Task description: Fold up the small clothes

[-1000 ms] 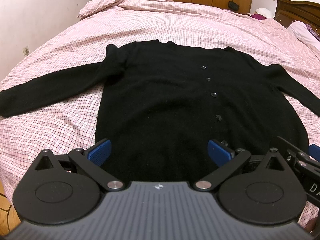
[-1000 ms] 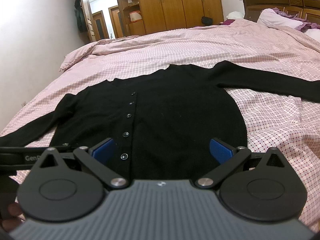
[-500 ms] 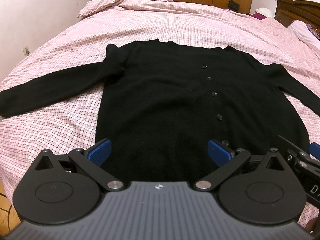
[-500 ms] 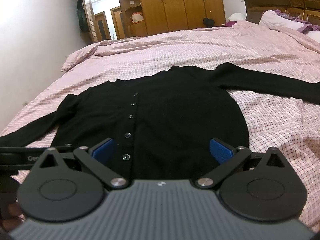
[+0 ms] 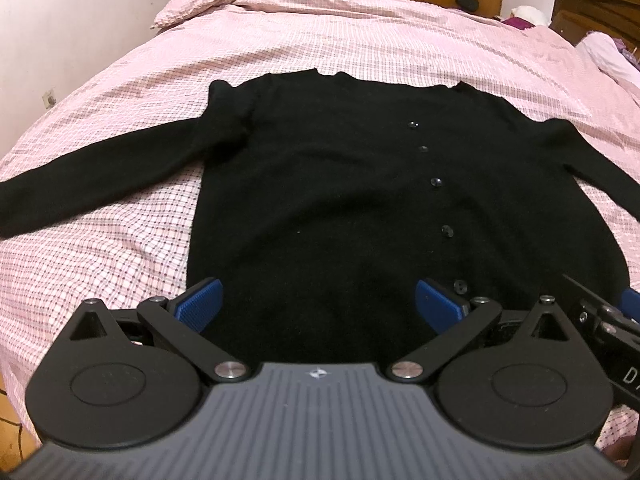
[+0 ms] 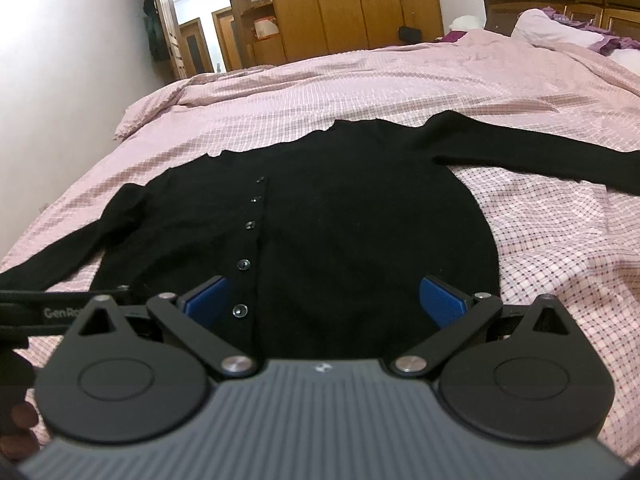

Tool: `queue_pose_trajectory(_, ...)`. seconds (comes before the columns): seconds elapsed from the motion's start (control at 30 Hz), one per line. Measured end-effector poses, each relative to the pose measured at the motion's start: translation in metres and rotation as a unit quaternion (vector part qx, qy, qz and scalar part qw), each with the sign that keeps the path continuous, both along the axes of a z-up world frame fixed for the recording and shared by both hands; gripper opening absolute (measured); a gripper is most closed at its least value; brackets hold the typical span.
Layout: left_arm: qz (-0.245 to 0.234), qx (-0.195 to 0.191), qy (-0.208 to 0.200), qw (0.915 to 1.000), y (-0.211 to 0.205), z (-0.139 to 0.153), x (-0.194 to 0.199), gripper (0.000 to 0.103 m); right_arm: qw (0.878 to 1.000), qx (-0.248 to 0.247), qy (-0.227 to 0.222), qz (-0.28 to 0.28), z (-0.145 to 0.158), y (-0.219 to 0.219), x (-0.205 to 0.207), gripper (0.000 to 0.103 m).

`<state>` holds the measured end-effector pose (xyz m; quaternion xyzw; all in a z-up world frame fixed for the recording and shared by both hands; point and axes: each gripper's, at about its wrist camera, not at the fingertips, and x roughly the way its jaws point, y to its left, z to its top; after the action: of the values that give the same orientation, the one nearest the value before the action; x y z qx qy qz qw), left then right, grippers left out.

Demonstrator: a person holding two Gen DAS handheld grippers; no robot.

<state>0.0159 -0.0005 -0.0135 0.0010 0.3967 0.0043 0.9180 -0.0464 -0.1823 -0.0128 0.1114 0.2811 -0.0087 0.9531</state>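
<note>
A black cardigan (image 5: 328, 208) lies flat and buttoned (sleeves spread out) on the pink checked bed (image 5: 360, 40). The left gripper (image 5: 318, 302) and right gripper (image 6: 324, 300) hover at its hem, fingers spread, holding nothing.

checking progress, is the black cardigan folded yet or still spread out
Spread out, not folded. The black cardigan lies flat and buttoned on the pink checked bedspread, one sleeve stretched out to each side.

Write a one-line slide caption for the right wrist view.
Open right gripper poised at the hem of a black buttoned cardigan spread flat, sleeves out, on a pink checked bedspread.
</note>
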Motion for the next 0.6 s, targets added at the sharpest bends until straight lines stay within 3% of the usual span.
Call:
queue_pose_trajectory(0.13,-0.012,0.006,0.004,0.9999,-0.005,-0.003,0.007,0.103,1.000,0.000,0.005,0.004,-0.004,0.000,0.005,0.103)
queue_pose_trajectory(0.4,-0.034,0.021,-0.004,0.9992,-0.013,-0.002,0.019,0.103,0.999,0.053,0.004,0.011,-0.009,-0.021,0.016,0.103)
queue_pose_trajectory(0.6,-0.040,0.004,0.004,0.9992,-0.012,0.012,0.042,0.103,0.996,0.076,-0.005,-0.036,0.006,-0.066,0.030,0.103)
